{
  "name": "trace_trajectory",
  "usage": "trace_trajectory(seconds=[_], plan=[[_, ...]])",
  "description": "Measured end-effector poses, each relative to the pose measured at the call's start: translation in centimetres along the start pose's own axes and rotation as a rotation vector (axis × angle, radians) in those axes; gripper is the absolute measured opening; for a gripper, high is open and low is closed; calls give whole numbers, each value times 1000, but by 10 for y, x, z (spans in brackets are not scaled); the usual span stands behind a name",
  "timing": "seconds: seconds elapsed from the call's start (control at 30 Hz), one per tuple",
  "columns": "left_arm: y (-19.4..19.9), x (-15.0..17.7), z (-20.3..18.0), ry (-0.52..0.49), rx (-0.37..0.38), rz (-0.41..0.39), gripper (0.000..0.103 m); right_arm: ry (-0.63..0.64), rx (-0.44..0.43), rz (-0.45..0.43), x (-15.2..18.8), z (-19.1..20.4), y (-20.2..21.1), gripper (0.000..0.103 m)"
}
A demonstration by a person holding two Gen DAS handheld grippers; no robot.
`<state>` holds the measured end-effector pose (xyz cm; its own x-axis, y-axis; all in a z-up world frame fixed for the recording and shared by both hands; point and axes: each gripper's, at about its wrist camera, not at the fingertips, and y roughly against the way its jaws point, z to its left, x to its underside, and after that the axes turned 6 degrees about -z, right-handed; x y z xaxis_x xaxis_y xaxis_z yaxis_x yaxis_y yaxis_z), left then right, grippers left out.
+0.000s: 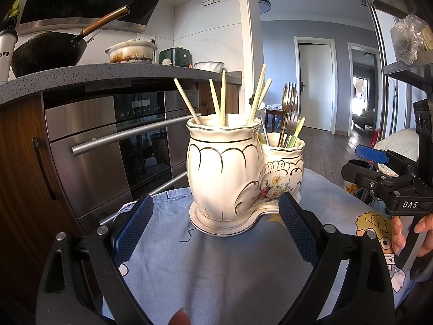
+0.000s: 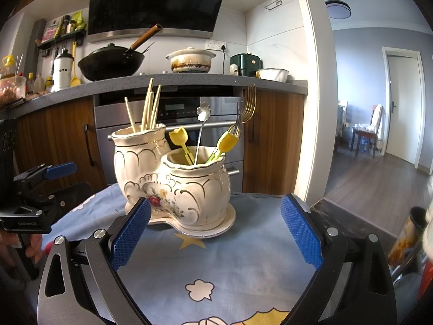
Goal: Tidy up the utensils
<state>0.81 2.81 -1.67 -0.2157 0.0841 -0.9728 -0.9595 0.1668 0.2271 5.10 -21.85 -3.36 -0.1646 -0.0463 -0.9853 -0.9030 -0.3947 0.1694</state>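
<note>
A cream double-pot ceramic utensil holder (image 1: 230,173) (image 2: 178,184) with gold trim stands on a blue cartoon tablecloth (image 1: 216,265) (image 2: 216,260). Several pale chopsticks (image 1: 220,100) (image 2: 148,108) stick out of the taller pot. The shorter pot holds yellow tulip-headed picks (image 2: 228,140), a flower-headed spoon (image 2: 203,111) and gold forks (image 2: 250,101) (image 1: 289,100). My left gripper (image 1: 215,211) is open just in front of the holder, with nothing between its blue fingers. My right gripper (image 2: 216,216) is open too, its left finger (image 2: 131,233) close to the holder's base.
A steel oven (image 1: 108,146) with a bar handle sits behind under a grey counter (image 2: 189,80) carrying a wok (image 2: 111,62), a stained pot (image 2: 190,59) and a green appliance (image 2: 245,65). A metal rack (image 1: 406,40) stands right. A hand (image 1: 422,233) holds the other gripper.
</note>
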Motion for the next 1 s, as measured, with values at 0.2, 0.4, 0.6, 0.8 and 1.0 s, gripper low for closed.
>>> trace_trajectory(seconds=[0.2,0.4,0.6,0.8,1.0], plan=[[0,0,1,4,1,0,92,0,0,0,0,0,0,96],[0,0,1,4,0,1,92,0,0,0,0,0,0,96],[-1,0,2,8,-1,1,92,0,0,-1,0,0,0,96],[-1,1,1,7,-8,1,92,0,0,0,0,0,0,96],[-1,1,1,3,-8,0,92,0,0,-1,0,0,0,96]])
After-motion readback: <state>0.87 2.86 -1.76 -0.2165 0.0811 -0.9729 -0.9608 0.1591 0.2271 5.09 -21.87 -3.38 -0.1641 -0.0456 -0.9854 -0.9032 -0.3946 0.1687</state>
